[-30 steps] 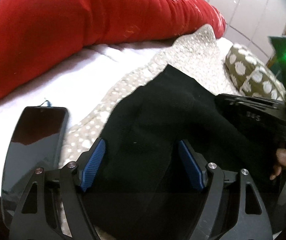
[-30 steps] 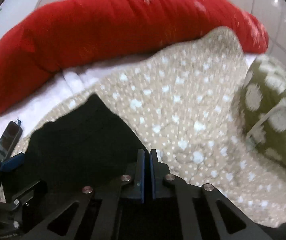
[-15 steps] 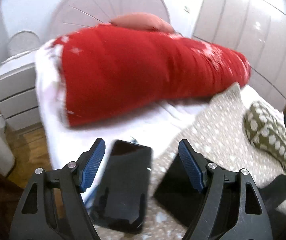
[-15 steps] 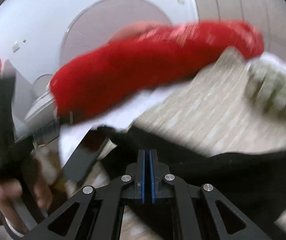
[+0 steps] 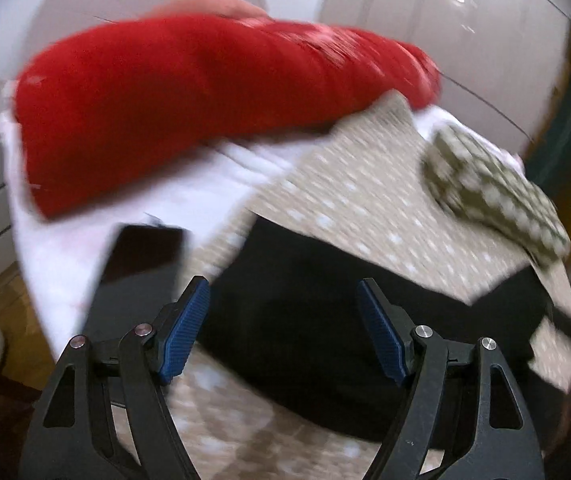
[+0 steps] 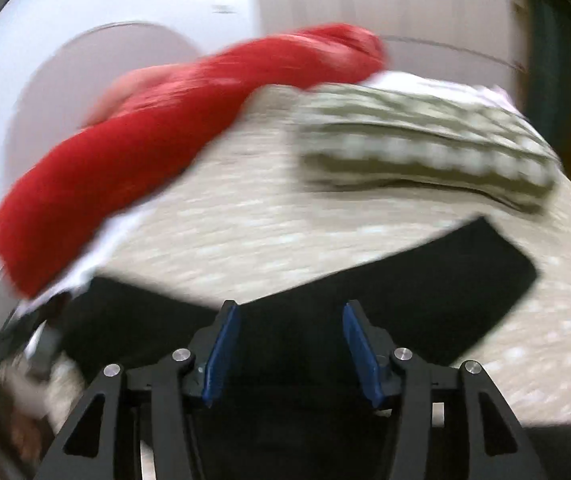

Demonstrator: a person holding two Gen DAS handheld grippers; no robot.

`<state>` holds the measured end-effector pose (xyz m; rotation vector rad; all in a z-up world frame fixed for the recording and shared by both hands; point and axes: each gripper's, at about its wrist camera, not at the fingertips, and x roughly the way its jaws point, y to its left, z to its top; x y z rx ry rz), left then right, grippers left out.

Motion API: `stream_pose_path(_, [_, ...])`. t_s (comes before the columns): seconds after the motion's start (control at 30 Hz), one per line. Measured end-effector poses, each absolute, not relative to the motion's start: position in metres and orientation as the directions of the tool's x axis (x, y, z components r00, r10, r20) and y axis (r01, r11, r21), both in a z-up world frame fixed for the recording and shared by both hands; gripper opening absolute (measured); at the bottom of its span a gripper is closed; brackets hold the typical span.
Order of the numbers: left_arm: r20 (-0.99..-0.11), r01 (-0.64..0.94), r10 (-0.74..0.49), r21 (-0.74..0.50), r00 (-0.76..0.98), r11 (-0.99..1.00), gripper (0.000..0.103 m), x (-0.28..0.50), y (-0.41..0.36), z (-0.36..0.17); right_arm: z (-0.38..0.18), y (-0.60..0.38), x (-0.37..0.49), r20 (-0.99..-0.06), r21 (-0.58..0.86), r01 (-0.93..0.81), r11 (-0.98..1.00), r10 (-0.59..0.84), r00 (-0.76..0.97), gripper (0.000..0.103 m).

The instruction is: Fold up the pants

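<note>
The black pants [image 5: 305, 300] lie flat on the beige dotted blanket [image 5: 365, 196], stretching from near the phone to the right. My left gripper [image 5: 285, 320] hovers above them, open, with nothing between its blue pads [image 5: 187, 326]. In the right wrist view the pants [image 6: 425, 280] run across the blanket [image 6: 245, 220] as a long dark band. My right gripper [image 6: 289, 344] is above them with its jaws opening and nothing pinched between its blue pads [image 6: 221, 354]. Both views are blurred by motion.
A long red bolster [image 5: 205, 100] lies at the head of the bed on a white sheet [image 5: 65, 248]. A black phone [image 5: 133, 276] lies on the sheet left of the pants. An olive dotted cushion [image 5: 497, 196] sits at the right. White cabinets stand behind.
My right gripper, shut before, now stands open and has swung right and upward. The left gripper has pulled back and up from the pants, staying open. The pants now lie spread along the blanket.
</note>
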<state>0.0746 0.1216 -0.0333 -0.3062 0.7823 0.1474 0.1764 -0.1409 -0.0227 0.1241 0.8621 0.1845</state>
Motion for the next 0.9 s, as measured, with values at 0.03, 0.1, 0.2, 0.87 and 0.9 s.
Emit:
stream_pose_path(0.03, [-0.715, -0.220, -0.009, -0.228, 0.699, 0.948, 0.076, 0.077, 0.114, -0.035, -0.027, -0.156, 0.191, -0.762, 0.166, -0.062, 0.984, 0.168, 0.626, 0.052])
stream_pose_path(0.1, [-0.719, -0.161, -0.087, -0.269, 0.689, 0.949, 0.076, 0.084, 0.099, -0.040, -0.042, -0.186, 0.223, -0.819, 0.118, 0.042, 0.992, 0.073, 0.569, 0.052])
stream_pose_path(0.2, [-0.740, -0.100, -0.165, -0.300, 0.652, 0.949, 0.076, 0.097, 0.076, -0.050, -0.059, -0.220, 0.253, -0.845, 0.190, 0.161, 0.968, 0.078, 0.529, 0.052])
stream_pose_path(0.87, [-0.775, 0.059, -0.240, -0.255, 0.584, 0.965, 0.076, 0.100, 0.030, -0.071, -0.034, -0.240, 0.212, -0.819, 0.249, 0.079, 0.965, 0.166, 0.550, 0.004])
stream_pose_path(0.9, [-0.776, 0.068, -0.247, -0.256, 0.581, 0.964, 0.076, 0.098, 0.031, -0.071, -0.025, -0.247, 0.191, -0.800, 0.271, 0.070, 0.960, 0.184, 0.571, 0.004])
